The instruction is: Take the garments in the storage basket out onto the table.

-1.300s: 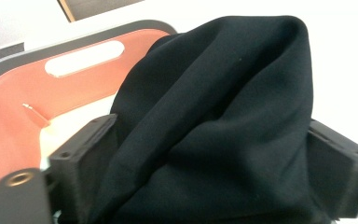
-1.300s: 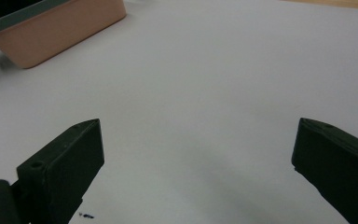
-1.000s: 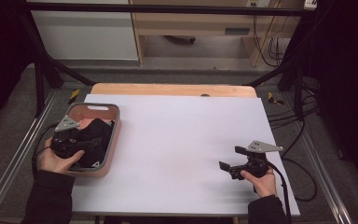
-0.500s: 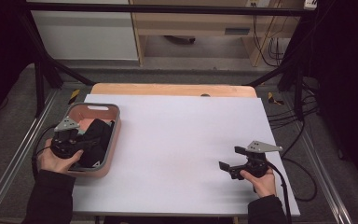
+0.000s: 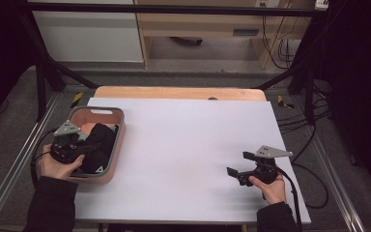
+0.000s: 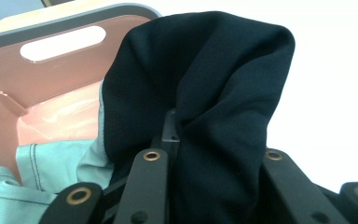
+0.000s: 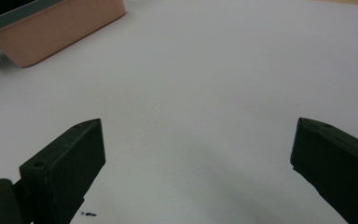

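Inside the pink plastic basket with a grey rim (image 5: 121, 126), the soft, limp black cloth garment (image 6: 214, 93) bunches between the just-closing jaws of the left gripper (image 5: 79, 142), likely light and best pinched at a thick fold.

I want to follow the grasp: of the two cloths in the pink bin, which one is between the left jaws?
The black cloth; the left gripper has just been closing on its fold. The mint-green cloth lies lower, untouched.
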The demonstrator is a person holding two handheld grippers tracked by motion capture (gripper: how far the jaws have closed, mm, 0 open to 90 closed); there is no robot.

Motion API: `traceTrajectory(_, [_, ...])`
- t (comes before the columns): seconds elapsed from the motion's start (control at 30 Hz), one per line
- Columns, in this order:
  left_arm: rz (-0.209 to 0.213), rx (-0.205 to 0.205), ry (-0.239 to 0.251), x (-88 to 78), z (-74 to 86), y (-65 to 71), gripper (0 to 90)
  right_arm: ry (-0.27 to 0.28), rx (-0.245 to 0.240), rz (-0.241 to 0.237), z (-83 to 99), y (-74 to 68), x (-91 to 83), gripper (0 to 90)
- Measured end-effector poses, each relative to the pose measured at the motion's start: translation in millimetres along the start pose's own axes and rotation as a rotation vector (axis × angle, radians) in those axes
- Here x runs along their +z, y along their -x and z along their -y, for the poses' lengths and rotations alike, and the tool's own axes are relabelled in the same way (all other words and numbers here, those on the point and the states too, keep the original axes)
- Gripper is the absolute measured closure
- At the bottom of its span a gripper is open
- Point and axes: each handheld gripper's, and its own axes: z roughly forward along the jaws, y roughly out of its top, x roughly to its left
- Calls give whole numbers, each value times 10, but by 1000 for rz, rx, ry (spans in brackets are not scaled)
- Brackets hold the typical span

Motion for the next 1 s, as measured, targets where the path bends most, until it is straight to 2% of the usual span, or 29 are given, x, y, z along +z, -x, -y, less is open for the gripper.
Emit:
traceTrajectory(0.43, [-8,9,15,-83,-12,-7,756,1,-1,2,-2,0,-4,32])
traceTrajectory(0.77, [-9,-5,58,-212,-27,-37,760,2,0,2,-2,1,-3,33])
traceTrajectory(1.0, [-10,0,69,-260,-49,-29,760,1,0,2,-1,2,0,33])
